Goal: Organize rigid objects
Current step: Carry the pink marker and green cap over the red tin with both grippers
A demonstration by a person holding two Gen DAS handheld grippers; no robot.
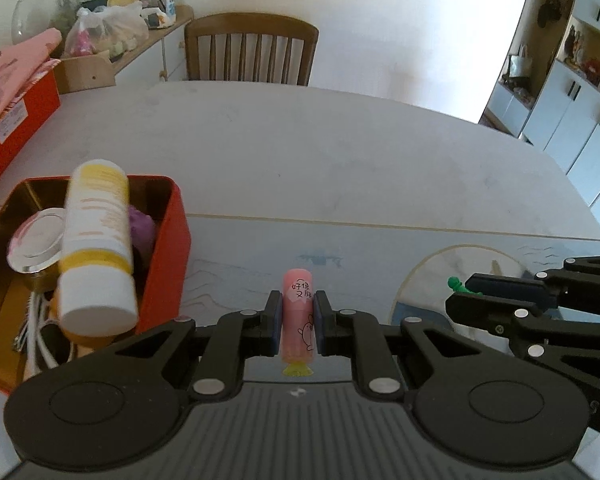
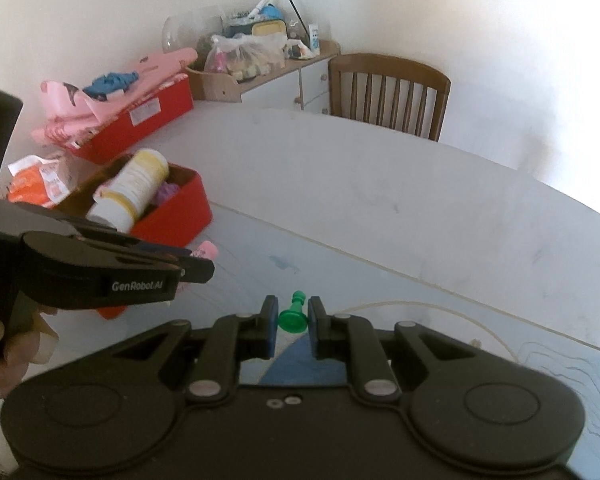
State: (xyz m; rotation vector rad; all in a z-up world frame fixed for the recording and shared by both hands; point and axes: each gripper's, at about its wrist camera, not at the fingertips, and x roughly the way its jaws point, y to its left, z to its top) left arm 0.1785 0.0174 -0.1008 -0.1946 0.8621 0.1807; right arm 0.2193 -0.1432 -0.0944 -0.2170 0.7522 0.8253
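Tin (image 1: 168, 248) sits at the left of the left view, already crowded by a slanting white bottle (image 1: 96, 240). Left gripper (image 1: 297, 320) has its fingers clamped on the pink tube (image 1: 298, 316); right gripper (image 2: 293, 320) is clamped on the green pawn (image 2: 293, 318). Best to carry each over the red rim and lower it into the gap right of the bottle, one gripper at a time. Tabletop (image 1: 340, 160) beyond is open.

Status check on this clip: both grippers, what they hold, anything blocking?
Left gripper shut on pink tube. Right gripper shut on green pawn. Red tin nearly full, path clear.
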